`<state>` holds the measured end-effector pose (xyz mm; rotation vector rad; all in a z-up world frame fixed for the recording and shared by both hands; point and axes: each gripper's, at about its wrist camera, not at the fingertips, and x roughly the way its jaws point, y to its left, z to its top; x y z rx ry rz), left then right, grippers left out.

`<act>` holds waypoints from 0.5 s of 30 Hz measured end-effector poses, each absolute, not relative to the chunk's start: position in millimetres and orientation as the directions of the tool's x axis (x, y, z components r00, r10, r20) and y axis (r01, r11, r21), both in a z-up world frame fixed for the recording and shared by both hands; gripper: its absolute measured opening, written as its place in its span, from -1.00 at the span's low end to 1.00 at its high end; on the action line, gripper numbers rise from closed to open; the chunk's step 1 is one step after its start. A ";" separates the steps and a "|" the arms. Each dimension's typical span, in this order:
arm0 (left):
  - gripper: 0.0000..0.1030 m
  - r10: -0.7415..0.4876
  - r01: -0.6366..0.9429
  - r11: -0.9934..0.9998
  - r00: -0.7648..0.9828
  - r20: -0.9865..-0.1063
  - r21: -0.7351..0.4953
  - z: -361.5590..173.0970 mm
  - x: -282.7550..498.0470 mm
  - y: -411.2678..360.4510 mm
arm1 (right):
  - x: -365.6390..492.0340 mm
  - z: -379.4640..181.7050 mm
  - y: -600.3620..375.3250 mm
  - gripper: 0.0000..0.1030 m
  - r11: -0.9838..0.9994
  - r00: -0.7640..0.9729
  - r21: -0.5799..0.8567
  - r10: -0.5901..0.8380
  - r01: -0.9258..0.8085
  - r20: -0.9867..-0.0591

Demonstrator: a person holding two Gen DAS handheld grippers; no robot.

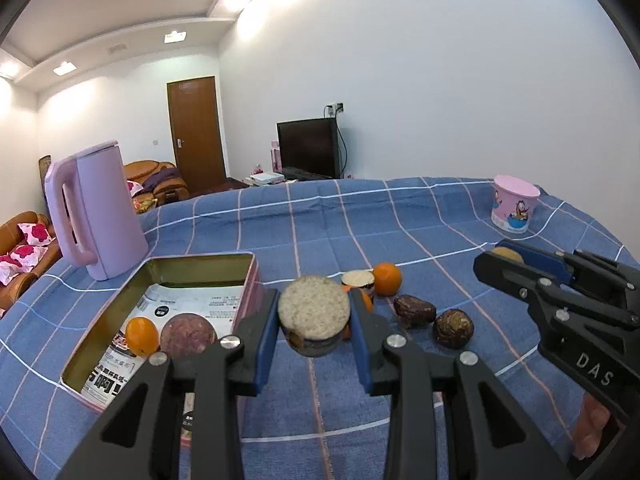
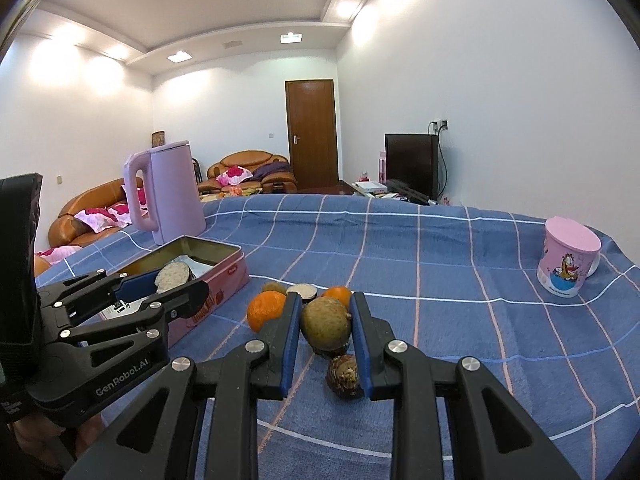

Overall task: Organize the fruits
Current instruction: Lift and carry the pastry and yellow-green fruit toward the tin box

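My left gripper [image 1: 314, 316] is shut on a cut fruit half [image 1: 314, 310] with a pale flat face, held above the cloth just right of the open pink tin [image 1: 224, 258]. The tin holds an orange [image 1: 141, 336] and a purple-brown fruit [image 1: 188, 334]. My right gripper [image 2: 325, 322] is shut on a round green-brown fruit [image 2: 325, 322], lifted over the pile. On the cloth lie an orange [image 2: 265, 310], another orange [image 2: 338, 294], a second cut half [image 2: 302, 291] and a wrinkled dark fruit [image 2: 343, 372]. The right gripper also shows in the left wrist view [image 1: 508, 264].
A pink kettle [image 1: 96, 208] stands behind the tin. A pink lidded cup [image 2: 568, 262] stands far right near the table edge. The blue checked cloth [image 2: 420, 248] covers the table. Sofas, a door and a TV lie beyond.
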<state>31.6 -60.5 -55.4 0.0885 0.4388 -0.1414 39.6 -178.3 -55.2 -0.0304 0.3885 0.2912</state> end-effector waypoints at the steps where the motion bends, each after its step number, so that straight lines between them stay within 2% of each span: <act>1: -0.32 -0.116 0.154 0.986 0.898 -0.425 0.056 -55.0 30.9 -60.4 | 38.9 -54.9 -178.1 -0.49 0.958 0.886 0.024 0.275 -0.287 -0.374; 15: -0.32 -0.100 0.134 0.989 0.919 -0.382 0.064 -52.4 23.3 -60.3 | 31.2 -52.0 -178.5 -0.49 0.956 0.901 0.012 0.280 -0.293 -0.332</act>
